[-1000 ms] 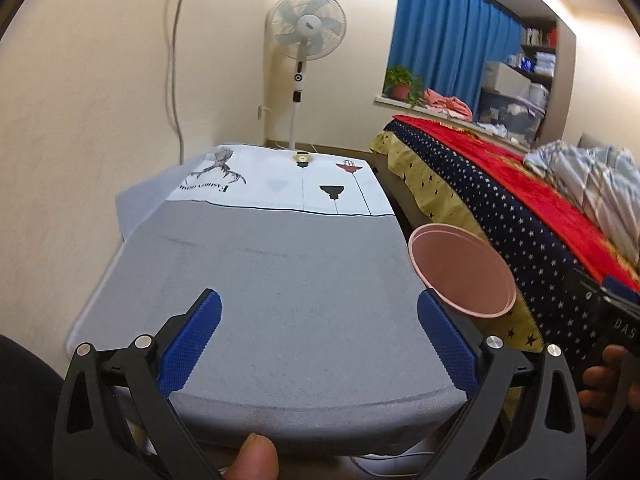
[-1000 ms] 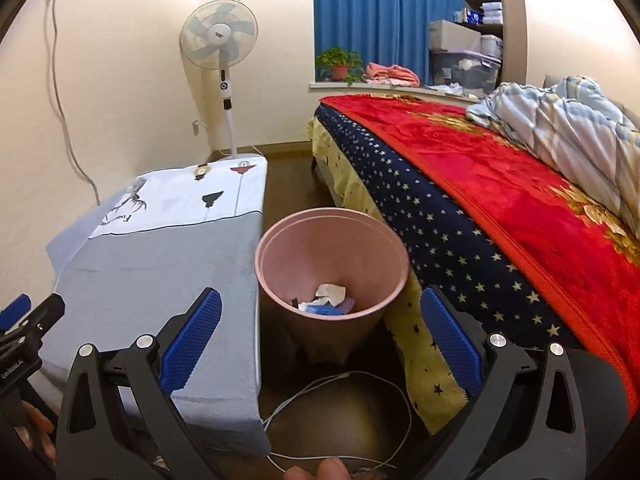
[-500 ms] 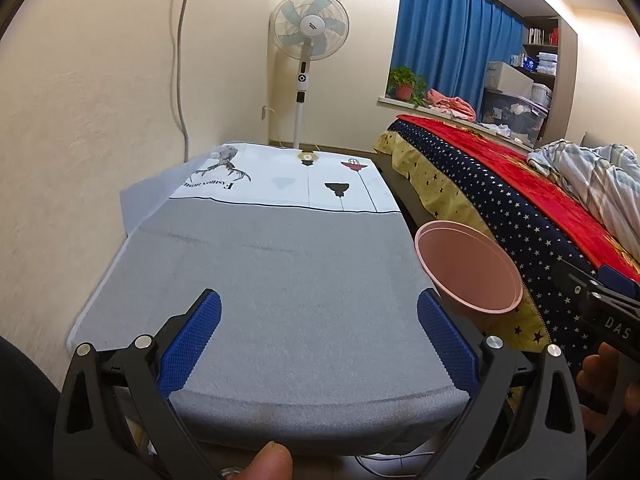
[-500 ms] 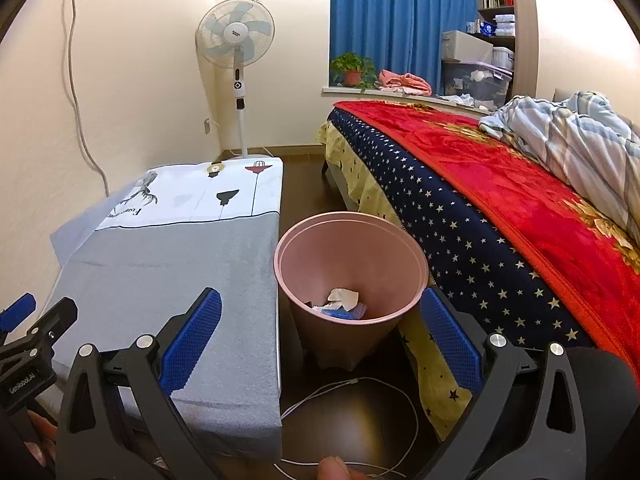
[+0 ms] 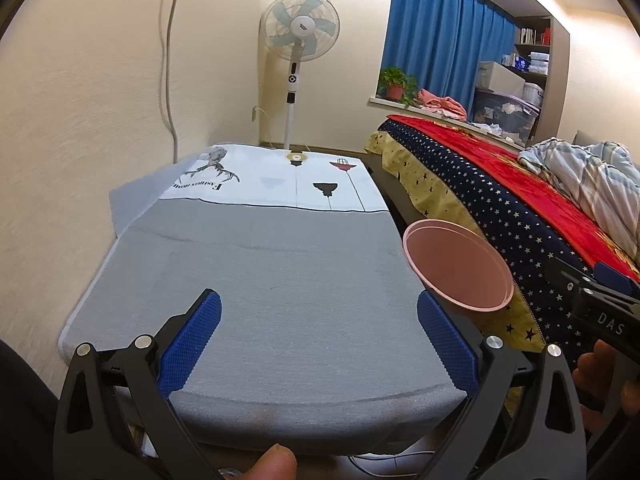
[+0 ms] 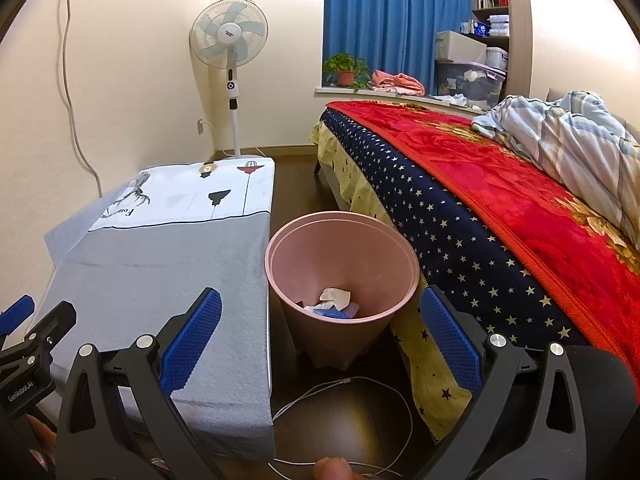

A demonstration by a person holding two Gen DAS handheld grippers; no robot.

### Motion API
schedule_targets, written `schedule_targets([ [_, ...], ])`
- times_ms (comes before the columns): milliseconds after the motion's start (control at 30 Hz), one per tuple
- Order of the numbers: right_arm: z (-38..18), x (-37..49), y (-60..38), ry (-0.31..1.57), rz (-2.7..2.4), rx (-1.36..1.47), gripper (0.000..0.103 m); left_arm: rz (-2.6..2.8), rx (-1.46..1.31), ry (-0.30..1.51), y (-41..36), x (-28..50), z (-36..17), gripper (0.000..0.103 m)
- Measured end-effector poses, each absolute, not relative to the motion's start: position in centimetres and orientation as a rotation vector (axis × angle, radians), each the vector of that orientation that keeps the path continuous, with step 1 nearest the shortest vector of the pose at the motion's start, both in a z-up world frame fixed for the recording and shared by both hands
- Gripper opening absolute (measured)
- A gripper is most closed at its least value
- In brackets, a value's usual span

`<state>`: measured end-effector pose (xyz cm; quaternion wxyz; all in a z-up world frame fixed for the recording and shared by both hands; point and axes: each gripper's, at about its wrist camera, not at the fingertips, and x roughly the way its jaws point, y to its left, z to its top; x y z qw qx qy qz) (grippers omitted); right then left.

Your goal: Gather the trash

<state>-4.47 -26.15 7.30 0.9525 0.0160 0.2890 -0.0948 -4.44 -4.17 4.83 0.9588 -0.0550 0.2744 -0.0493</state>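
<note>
Both cameras have drawn back slightly, leaving left tongs [image 5: 318,332] and right tongs [image 6: 320,330] released and empty, trash [image 6: 334,302] already in the pink bin [image 6: 394,254] beside the bench [image 5: 280,280].

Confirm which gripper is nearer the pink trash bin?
Right. The right gripper faces straight into the pink trash bin, which sits between its open fingers. The left gripper is over the grey-covered table, bin off to its right.

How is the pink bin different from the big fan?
The pink bin is low, wide and open at the top, but the fan is tall and thin on a pole. The pink bin holds crumpled trash; the fan holds nothing. The pink bin sits near both open grippers; the fan stands far back by the wall.
</note>
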Motion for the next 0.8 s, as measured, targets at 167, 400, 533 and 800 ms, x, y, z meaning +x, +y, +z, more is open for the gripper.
schedule_targets([
  [167,7.23,-4.47,-26.23,0.586,-0.191,0.03,0.098,-0.094,-0.112,0.552,-4.15,-4.31,4.86,0.095],
  [400,7.29,-4.48,-26.19,0.584,-0.193,0.029,0.098,-0.102,-0.107,0.547,-4.58,-4.44,4.9,0.095],
  [533,7.32,-4.47,-26.17,0.583,-0.192,0.03,0.098,-0.103,-0.108,0.547,-4.5,-4.31,4.88,0.095],
  [800,7.27,-4.39,-26.0,0.58,-0.193,0.025,0.098,-0.096,-0.109,0.541,-4.33,-4.27,4.8,0.095],
])
